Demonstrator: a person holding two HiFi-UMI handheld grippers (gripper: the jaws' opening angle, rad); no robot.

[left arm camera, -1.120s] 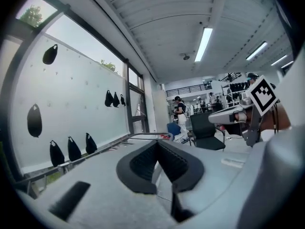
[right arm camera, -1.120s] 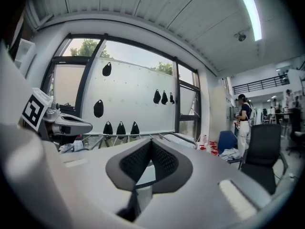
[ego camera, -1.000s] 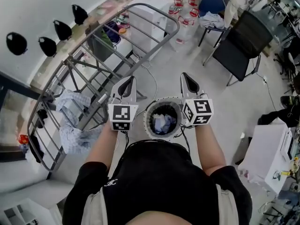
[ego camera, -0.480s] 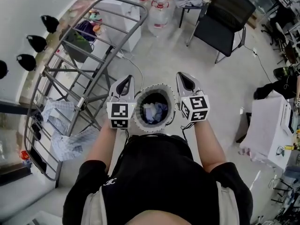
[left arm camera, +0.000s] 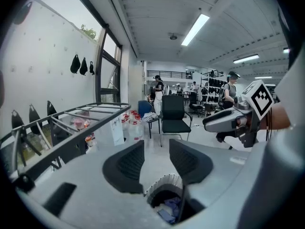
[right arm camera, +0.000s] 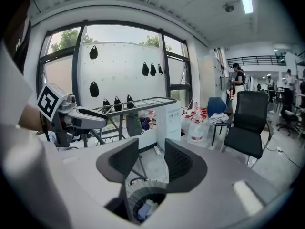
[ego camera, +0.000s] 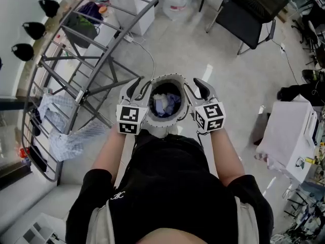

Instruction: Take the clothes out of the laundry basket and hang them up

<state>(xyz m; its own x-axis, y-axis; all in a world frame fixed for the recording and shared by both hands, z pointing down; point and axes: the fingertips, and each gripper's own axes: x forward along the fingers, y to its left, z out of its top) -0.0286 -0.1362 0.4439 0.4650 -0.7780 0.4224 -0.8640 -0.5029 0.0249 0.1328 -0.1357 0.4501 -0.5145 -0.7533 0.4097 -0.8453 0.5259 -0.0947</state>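
At the far left the drying rack (ego camera: 76, 50) carries a checked garment (ego camera: 63, 136) draped over its lower rails. My left tool (ego camera: 140, 87) hangs just over the left rim of the laundry basket (ego camera: 170, 77). Its jaws have just been opening and stand apart with nothing between them. The clothes (ego camera: 165, 104) lie crumpled at the bottom of the basket, pale blue and white. I judge them light, limp and likely to tangle with one another, so I would pinch a raised fold at the top of the heap rather than dig deep. My right tool (ego camera: 197, 87) sits over the right rim, its jaws likewise just parted and empty. Only the head view shows the hung garment and both tools flanking the basket. The left gripper view and right gripper view show the clear gap between each pair of pads, and the left one shows people (left arm camera: 231, 87) far back in the hall.
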